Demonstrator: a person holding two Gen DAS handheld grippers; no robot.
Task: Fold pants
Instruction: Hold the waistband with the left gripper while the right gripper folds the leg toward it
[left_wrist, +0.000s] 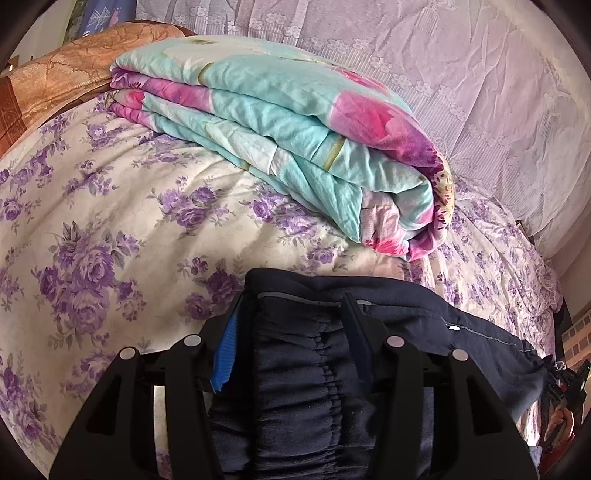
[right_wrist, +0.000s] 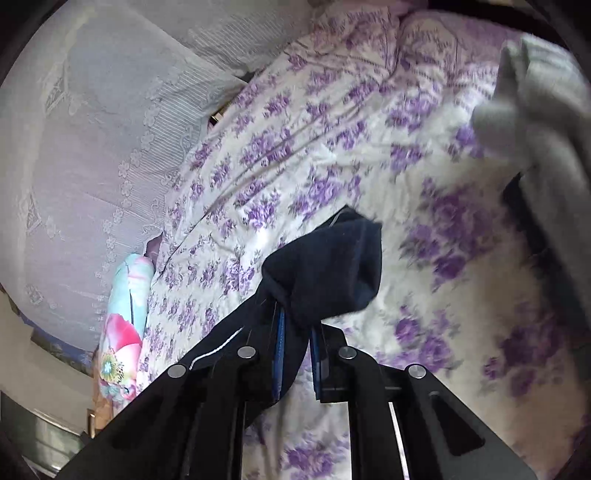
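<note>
- Left gripper (left_wrist: 291, 332) clamped on the gathered waistband of the dark pants (left_wrist: 406, 317), low at 6 o'clock over the floral bedspread (left_wrist: 110, 221).
- Right gripper (right_wrist: 297, 354) pinched on a bunched corner of the same pants (cloth flopping toward 12 o'clock).
- Best now: pull taut between both grips, level the edges, lay flat clear of the folded quilt (left_wrist: 277, 122).

No readable text, label, brand or number shows on anything.
</note>
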